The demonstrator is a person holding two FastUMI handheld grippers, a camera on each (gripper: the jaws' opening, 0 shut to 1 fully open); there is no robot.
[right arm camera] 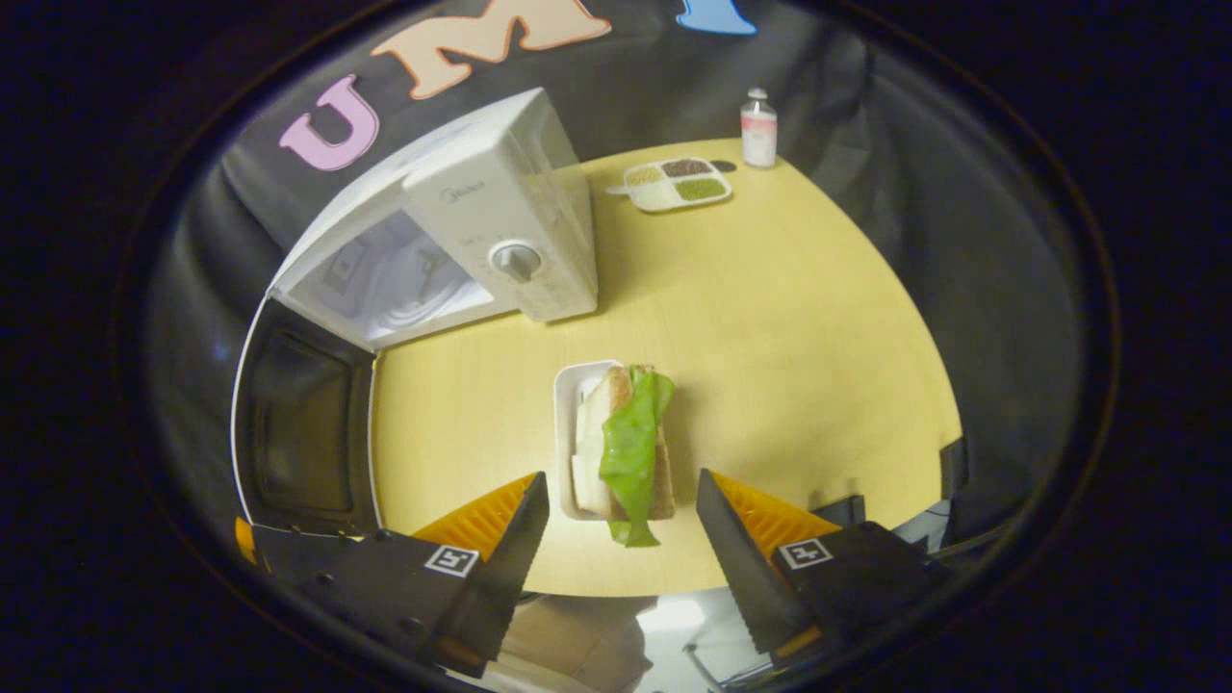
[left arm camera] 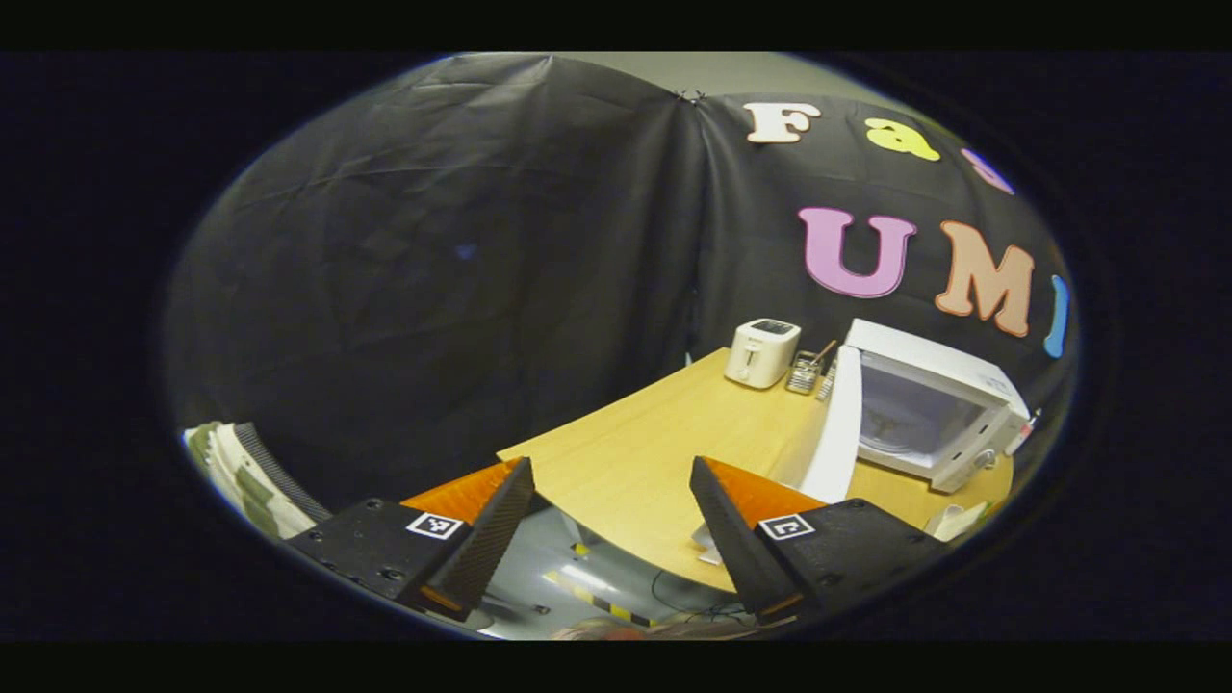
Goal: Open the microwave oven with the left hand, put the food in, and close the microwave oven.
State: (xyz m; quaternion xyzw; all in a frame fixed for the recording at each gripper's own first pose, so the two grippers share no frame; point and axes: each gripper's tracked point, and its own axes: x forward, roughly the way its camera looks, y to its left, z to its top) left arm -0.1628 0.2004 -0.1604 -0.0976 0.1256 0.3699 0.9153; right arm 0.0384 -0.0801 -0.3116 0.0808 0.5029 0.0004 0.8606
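Fingers of the left gripper (left arm camera: 611,525) stand wide apart in the left gripper view, holding nothing, out past the near edge of the wooden table (left arm camera: 654,452). Farther along the table sits the white microwave oven (left arm camera: 938,409) with its door (left arm camera: 835,428) swung open and standing edge-on toward the camera; the cavity looks pale inside. A white toaster (left arm camera: 762,352) stands near the back wall, and a small rack of utensils (left arm camera: 807,372) sits between it and the microwave. In the right gripper view, the right gripper (right arm camera: 624,525) is also spread wide and grips nothing, its fingers flanking the near end of the food (right arm camera: 628,443), a sandwich with a green lettuce leaf lying on a white tray (right arm camera: 570,423) on the table; whether they touch it I cannot tell. The microwave oven lies beyond, its door hanging open at the left. Well behind it are a divided dish (right arm camera: 677,183) and a small bottle (right arm camera: 758,128).
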